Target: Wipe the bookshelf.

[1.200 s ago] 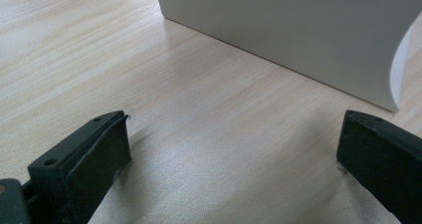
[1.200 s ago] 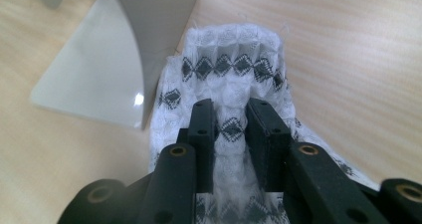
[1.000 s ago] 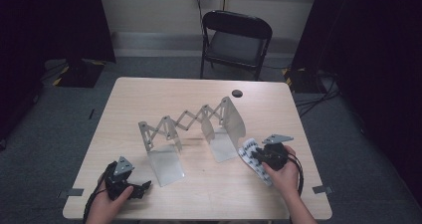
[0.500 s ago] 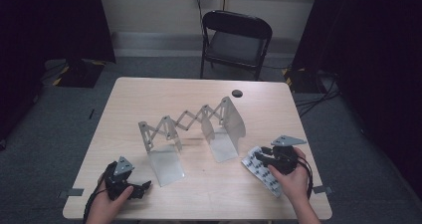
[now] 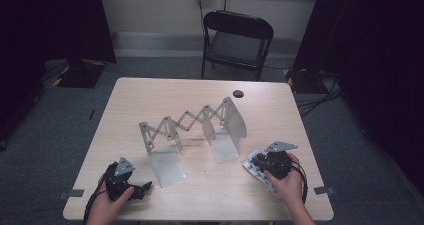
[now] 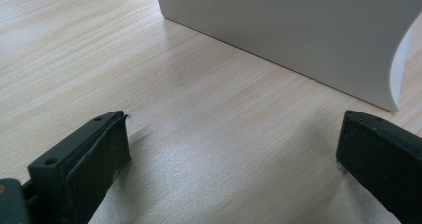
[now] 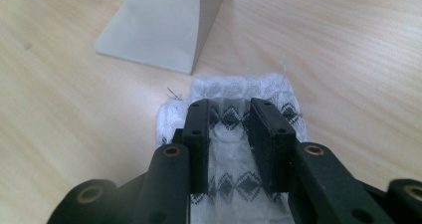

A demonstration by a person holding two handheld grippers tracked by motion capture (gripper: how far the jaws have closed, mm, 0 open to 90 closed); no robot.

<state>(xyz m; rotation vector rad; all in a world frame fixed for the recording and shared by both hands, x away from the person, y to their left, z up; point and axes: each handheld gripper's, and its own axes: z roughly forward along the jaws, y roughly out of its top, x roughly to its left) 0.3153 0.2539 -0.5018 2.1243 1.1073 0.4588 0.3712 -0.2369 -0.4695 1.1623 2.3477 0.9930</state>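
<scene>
**Right hand draws cloth back toward table edge**

Since a second ago, the right gripper (image 5: 263, 161) has come back from beside the rack's near plate toward the person's edge of the table (image 5: 165, 92), and the white patterned cloth (image 7: 239, 114) has come with it. Its fingers (image 7: 196, 134) stand narrow, and they have just been closing a little, with a fold of the cloth rising between them. Whether the pads actually press on that fold cannot be told. Most of the cloth lies flat on the table under and ahead of the fingers, its far hem just short of the grey base plate (image 7: 154, 27) of the metal scissor rack (image 5: 192, 122).

At the other hand, the left gripper (image 5: 142, 189) has kept its place near the person's edge. Its fingers (image 6: 97, 154) stand wide, with bare table between them. Ahead of them, and a little toward the right finger, stands the rack's other base plate (image 6: 298, 30), near but apart.
</scene>
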